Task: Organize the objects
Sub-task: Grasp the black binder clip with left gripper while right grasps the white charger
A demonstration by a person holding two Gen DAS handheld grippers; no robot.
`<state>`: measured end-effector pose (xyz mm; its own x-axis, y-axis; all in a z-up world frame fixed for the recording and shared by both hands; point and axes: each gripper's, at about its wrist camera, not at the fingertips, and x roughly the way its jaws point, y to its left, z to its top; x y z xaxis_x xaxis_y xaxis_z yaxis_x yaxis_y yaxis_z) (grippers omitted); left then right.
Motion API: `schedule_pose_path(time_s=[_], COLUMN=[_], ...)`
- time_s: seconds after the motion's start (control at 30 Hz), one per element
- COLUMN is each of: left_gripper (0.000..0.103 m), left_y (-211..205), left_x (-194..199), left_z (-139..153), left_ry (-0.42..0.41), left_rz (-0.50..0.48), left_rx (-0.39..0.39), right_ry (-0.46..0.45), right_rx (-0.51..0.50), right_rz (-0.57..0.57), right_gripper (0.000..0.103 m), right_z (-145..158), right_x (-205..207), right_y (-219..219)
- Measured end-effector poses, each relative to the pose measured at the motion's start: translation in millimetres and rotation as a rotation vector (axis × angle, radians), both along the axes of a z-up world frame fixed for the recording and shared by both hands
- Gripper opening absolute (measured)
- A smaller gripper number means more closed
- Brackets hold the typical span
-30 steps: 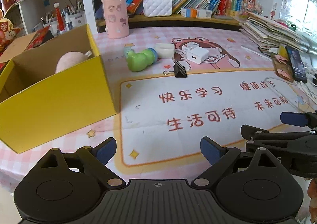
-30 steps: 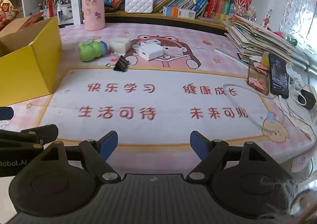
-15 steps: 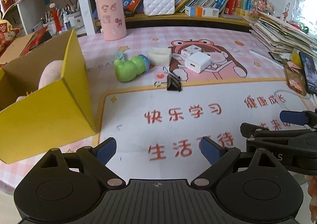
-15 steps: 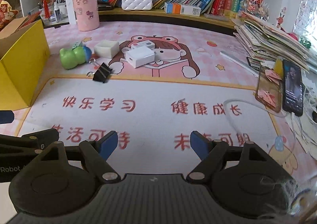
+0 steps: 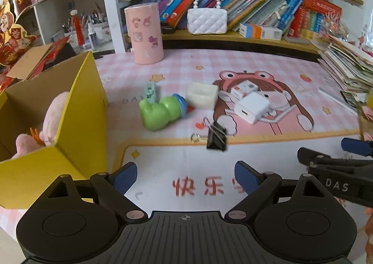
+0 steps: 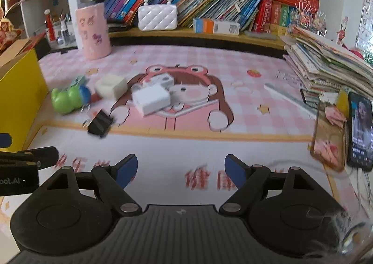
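Left wrist view: camera has advanced over the last second; the cluster of loose items now sits larger at frame centre, the yellow box (image 5: pixel 77 124) has slid to the left edge with a pink plush (image 5: pixel 53 114) inside; left gripper (image 5: pixel 185 177) fingers spread wide, nothing between them; black binder clip (image 5: pixel 216 135) lies on the desk (image 5: pixel 256 63) just above the gap, green toy (image 5: pixel 160 111) up-left of it, cream block (image 5: pixel 202 95) and white charger (image 5: pixel 251 107) beyond; right gripper's fingers poke in at the right edge; judgement: left side is lining up on the clip or toy, nothing grasped yet. Right wrist view: same forward shift, items drift from upper left toward centre-left; right gripper (image 6: pixel 179 170) fingers also wide apart and empty; clip (image 6: pixel 100 124) and toy (image 6: pixel 70 99) at left, charger (image 6: pixel 151 98) centre, phone (image 6: pixel 360 131) at right edge; box (image 6: pixel 21 91) far left; all loose items still out of the box, so sorting remains ahead.
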<state>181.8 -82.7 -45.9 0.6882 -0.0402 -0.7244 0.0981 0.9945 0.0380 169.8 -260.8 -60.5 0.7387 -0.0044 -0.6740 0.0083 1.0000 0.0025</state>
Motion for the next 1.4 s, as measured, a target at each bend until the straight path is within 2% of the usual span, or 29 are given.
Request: schedule_pose_path(time_s=[0.13,0.2,0.4,0.67,0.73,0.8,0.83,0.93,1.03,1.1,1.4], left_gripper=[0.075,0.061,0.046,0.041,0.035,0.024,0.023,0.014,0.009,0.0,0.0], left_y=[-4.2,-6.9,-14.3,-22.7,-25.6,-26.9,-25.4,-18.8,-14.5,-8.2,9.9], left_x=[11.0,17.0,35.1,59.0,65.8,74.2,77.8,84.8,83.4,81.1,61.9], left_z=[-1.8,-3.6,-9.6,-15.0,-17.5,-23.7,-26.5,-32.5,-33.8,-30.7,-1.3], left_ry=[-0.012,-0.011,-0.004,0.001,0.002,0.018,0.031,0.05,0.033,0.016,-0.011], left_rz=[0.008,0.014,0.021,0.014,0.012,0.022,0.032,0.045,0.015,0.022,0.058], left_rx=[-0.007,-0.009,-0.009,-0.053,-0.056,-0.045,-0.051,-0.116,-0.167,-0.194,-0.214], right_ry=[-0.025,-0.034,-0.056,-0.058,-0.059,-0.061,-0.061,-0.06,-0.067,-0.062,-0.038], right_rx=[-0.003,-0.003,-0.003,0.001,-0.005,-0.003,-0.001,0.011,0.011,0.015,-0.015], right_rz=[0.007,0.012,0.044,0.107,0.114,0.121,0.127,0.153,0.177,0.193,0.232], right_gripper=[0.084,0.085,0.085,0.085,0.085,0.085,0.085,0.085,0.085,0.085,0.087], right_z=[1.2,1.4,1.8,-8.5,-10.5,-12.7,-14.2,-18.6,-20.5,-21.8,-35.6], right_x=[17.3,26.1,45.1,66.0,72.7,78.5,81.0,88.4,95.0,100.6,125.2], right_y=[-6.0,-8.2,-8.2,-1.4,-0.4,-0.4,-0.1,0.9,3.2,5.5,16.2])
